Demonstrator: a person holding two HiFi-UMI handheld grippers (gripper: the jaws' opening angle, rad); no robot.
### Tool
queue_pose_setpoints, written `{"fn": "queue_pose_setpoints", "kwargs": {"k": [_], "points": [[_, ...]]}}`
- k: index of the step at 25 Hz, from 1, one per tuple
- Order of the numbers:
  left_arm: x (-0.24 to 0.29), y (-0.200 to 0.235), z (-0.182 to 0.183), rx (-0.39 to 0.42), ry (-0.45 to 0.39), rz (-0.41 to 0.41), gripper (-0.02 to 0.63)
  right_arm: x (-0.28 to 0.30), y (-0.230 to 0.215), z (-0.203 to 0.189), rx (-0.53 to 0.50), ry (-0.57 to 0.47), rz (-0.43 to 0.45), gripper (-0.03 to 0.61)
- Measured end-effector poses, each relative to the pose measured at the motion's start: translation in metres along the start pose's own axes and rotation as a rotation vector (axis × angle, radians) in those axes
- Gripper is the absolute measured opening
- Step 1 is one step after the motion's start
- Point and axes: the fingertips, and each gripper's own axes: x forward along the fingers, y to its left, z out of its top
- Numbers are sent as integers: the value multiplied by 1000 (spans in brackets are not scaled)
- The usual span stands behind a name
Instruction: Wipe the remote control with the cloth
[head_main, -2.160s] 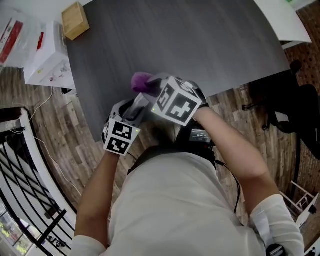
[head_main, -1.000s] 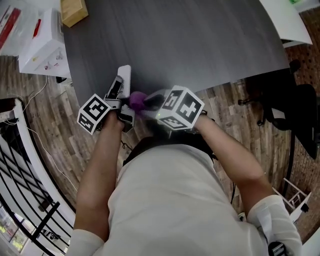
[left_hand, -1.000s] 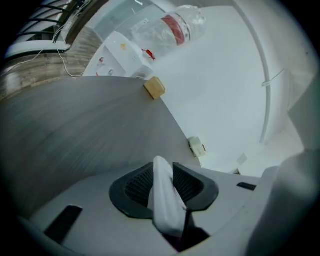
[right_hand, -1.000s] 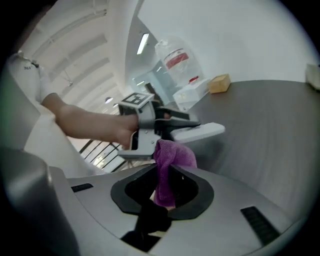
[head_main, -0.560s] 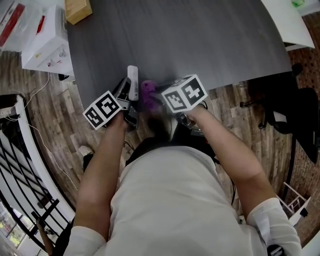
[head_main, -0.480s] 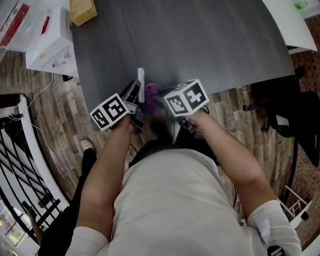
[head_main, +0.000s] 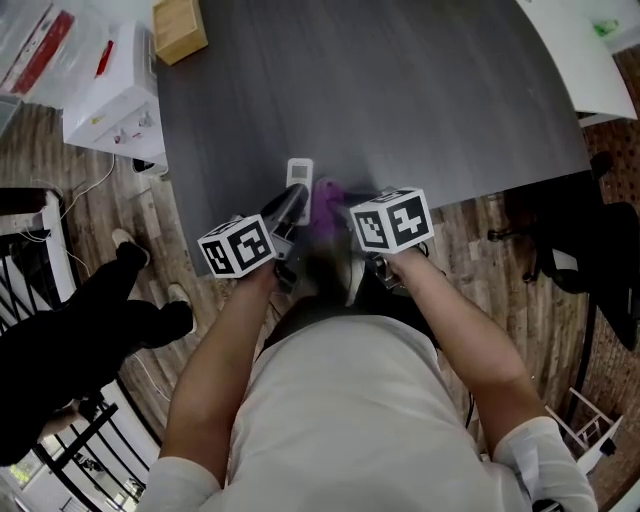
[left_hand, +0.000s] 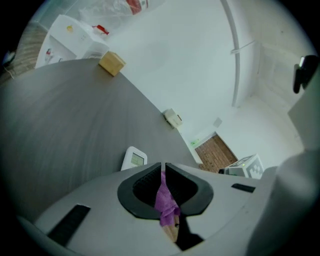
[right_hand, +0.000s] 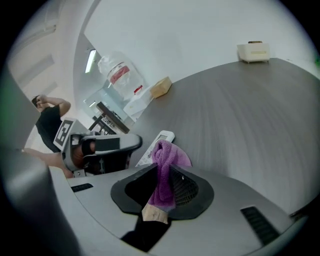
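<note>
Remote control (head_main: 299, 185), a slim white plastic bar with a small grey display, lies flat on the dark grey wood-grain table (head_main: 420, 90), close to the edge nearest the person. Neither tool holds it. Its long axis runs from 6 to 12 o'clock in the head view. The display end points to 12, away from the person, and the button end is hidden behind the left tool.

The small purple fleecy cloth (right_hand: 168, 156) sits just beside the remote at its 3 o'clock. Whether the two touch cannot be told.

The left gripper (left_hand: 163, 170) comes in from the remote's 7 o'clock. Its jaws are pressed together on a thin strip of the purple cloth, with the remote lying on the table past them at 11 o'clock.

The right gripper (right_hand: 164, 172) comes in from 4 o'clock. Its jaws are clamped on a thicker fold, and a bunched knob of cloth stands out beyond the tips.

With the remote resting on the table, both tools seem free to work the cloth. Sharing it between them looks like a way to re-bunch it or pass it across, so that one tool ends up with a good wiping pad. The knob past the right tips would suit strokes along the remote's length, from 6 to 12.
</note>
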Motion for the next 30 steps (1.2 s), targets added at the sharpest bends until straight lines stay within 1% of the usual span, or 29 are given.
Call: {"fn": "queue_pose_setpoints", "kwargs": {"k": [1, 3, 4, 5, 6, 8, 9, 13, 22, 26, 28, 30], "points": [[-9, 3, 4, 23, -14, 12, 29, -2, -2, 2, 8, -9, -5, 84], [-26, 20, 10, 64, -30, 71, 29, -1, -6, 8, 7, -16, -16, 85], [-31, 31, 10, 63, -27, 106, 29, 2, -7, 10, 0, -13, -18, 84], [-34, 41, 9, 40, -18, 132, 29, 6, -5, 13, -12, -9, -18, 85], [-33, 48, 6, -2, -7, 142, 29, 10, -3, 17, -28, -7, -16, 86], [-27, 54, -1, -80, 11, 141, 29, 16, 3, 24, -60, -5, -14, 84], [-24, 54, -3, -95, 18, 139, 29, 18, 5, 27, -73, -2, -14, 86], [-13, 50, -9, -104, 40, 130, 29, 24, 11, 35, -120, 16, -11, 86], [-8, 49, -5, -144, 1, 88, 29, 36, 16, 47, -175, 7, -5, 86], [-17, 44, -1, -111, -5, 76, 29, 23, 9, 49, -183, -17, -20, 85], [-31, 36, 5, -70, -29, 53, 29, 4, 0, 52, -194, -52, -44, 86], [-50, 25, 12, -6, -58, 25, 29, -22, -13, 55, -216, -93, -80, 86]]}}
